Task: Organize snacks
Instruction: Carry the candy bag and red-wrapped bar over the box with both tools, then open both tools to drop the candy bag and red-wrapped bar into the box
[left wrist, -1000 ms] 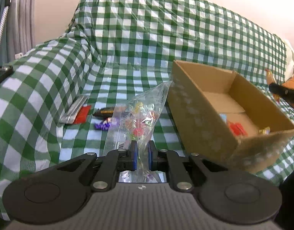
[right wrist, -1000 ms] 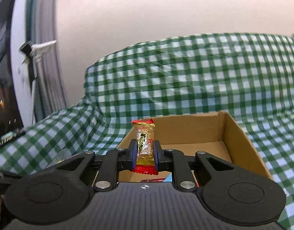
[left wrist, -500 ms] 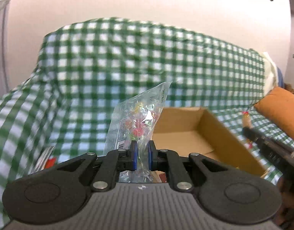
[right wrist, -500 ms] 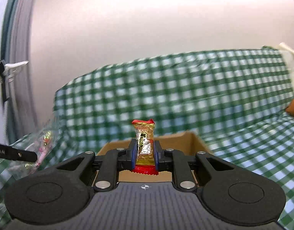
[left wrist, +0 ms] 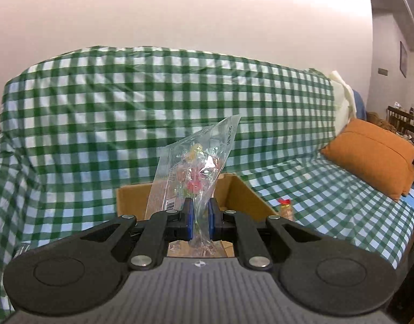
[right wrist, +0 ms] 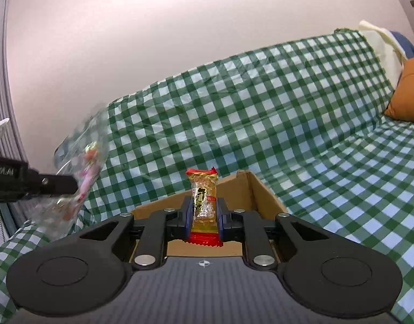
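A green-and-white checked cover [left wrist: 125, 113] drapes the sofa beneath a pale pink wall [left wrist: 179, 10], with an orange cushion [left wrist: 374, 156] at one end. A brown cardboard box [right wrist: 255, 191] sits behind a clear candy bag [left wrist: 196, 167] speckled pink, red and yellow. The peanut bar wrapper [right wrist: 204, 202] is transparent gold with red ends, flanked by blue pads [right wrist: 188, 216] on black fingers.

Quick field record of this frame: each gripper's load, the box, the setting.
left gripper: shut on clear candy bag, held upright
right gripper: shut on peanut candy bar, red wrapper ends
cardboard box: open-topped, just beyond both grippers
surface: sofa under green checked cloth
other: orange cushion at the far end
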Motion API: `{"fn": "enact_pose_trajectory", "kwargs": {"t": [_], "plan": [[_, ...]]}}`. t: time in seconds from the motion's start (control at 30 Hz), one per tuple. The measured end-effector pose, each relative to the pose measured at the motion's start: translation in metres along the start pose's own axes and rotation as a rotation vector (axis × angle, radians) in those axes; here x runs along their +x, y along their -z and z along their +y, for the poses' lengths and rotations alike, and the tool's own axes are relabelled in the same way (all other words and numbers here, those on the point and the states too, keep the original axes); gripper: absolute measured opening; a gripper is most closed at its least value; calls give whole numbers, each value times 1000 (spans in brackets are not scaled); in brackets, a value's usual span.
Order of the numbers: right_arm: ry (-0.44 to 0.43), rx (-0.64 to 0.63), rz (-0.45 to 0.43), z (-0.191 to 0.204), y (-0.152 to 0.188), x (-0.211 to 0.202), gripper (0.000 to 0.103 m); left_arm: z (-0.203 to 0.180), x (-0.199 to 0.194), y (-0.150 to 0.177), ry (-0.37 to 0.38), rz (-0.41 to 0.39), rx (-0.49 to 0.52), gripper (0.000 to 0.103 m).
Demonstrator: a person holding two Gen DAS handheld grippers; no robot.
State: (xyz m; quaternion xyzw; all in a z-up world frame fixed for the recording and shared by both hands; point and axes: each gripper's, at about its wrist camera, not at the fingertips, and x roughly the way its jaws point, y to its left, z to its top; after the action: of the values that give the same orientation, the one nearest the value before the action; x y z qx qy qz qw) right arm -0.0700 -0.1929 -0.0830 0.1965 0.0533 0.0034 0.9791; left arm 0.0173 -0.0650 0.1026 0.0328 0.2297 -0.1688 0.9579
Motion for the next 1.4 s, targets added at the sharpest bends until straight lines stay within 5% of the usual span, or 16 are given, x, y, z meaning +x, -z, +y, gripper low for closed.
{"fn": "enact_pose_trajectory", "kwargs": {"t": [1.3, 1.4], "plan": [[-5, -16, 6, 7, 3, 4, 19, -38, 38, -58, 53, -72, 82, 12], [33, -7, 16, 5, 4, 7, 36, -38, 44, -62, 47, -61, 65, 23]]}}
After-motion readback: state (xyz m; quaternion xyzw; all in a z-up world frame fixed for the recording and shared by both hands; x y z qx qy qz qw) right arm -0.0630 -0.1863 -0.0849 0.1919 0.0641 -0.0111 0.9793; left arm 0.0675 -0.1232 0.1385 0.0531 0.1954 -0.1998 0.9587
